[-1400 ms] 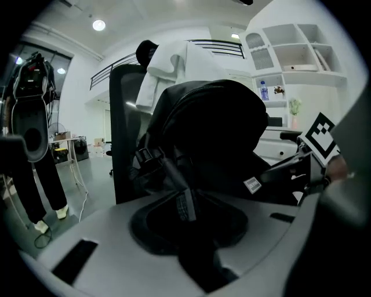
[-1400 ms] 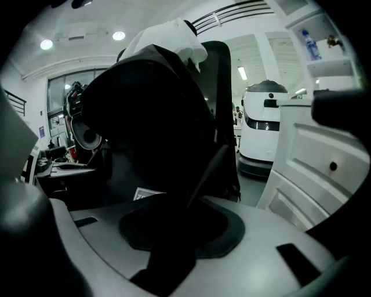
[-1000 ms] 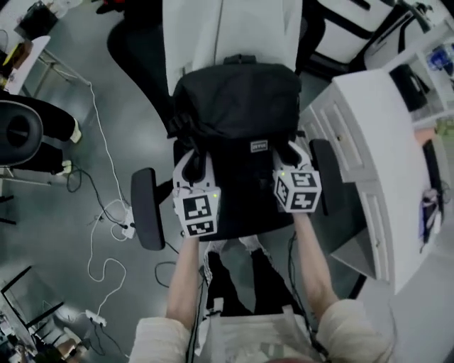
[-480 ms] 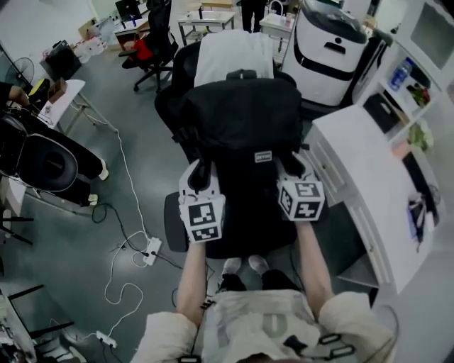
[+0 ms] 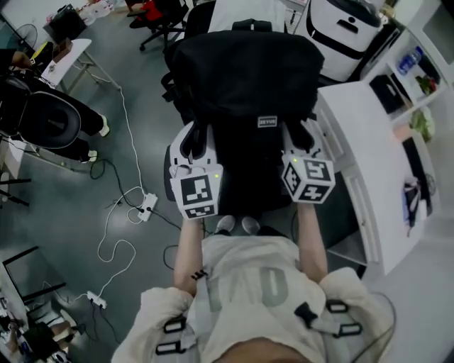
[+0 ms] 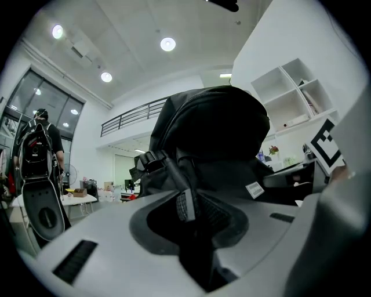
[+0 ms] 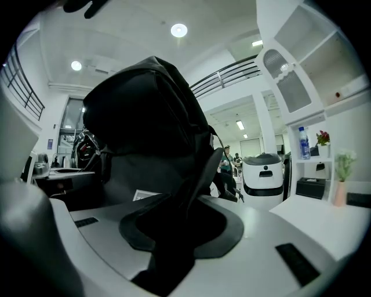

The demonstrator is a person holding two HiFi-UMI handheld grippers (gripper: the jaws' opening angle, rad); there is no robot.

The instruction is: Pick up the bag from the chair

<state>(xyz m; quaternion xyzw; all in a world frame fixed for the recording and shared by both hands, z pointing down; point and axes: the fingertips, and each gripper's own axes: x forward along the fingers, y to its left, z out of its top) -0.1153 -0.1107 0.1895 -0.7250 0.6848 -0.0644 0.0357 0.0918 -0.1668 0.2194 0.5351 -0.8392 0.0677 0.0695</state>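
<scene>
A black backpack (image 5: 245, 85) hangs in front of me and covers most of the chair, of which only a white backrest (image 5: 248, 7) shows at the top. My left gripper (image 5: 195, 142) is shut on the bag's left shoulder strap (image 6: 185, 197), and the bag (image 6: 214, 133) looms just beyond its jaws. At the bag's right side, my right gripper (image 5: 296, 138) is shut on the other strap (image 7: 197, 180), with the bag (image 7: 145, 116) filling that view's left. Both straps run taut from the jaws up to the bag.
A white desk with drawers (image 5: 376, 156) stands close on the right. Behind it is a white machine (image 5: 347, 28). A power strip and white cables (image 5: 145, 207) lie on the grey floor at left, near another black chair (image 5: 42, 120).
The bag has come up and nearer to me with both grippers still shut on its straps. It now fills more of the head view, and the chair seat is hidden.
</scene>
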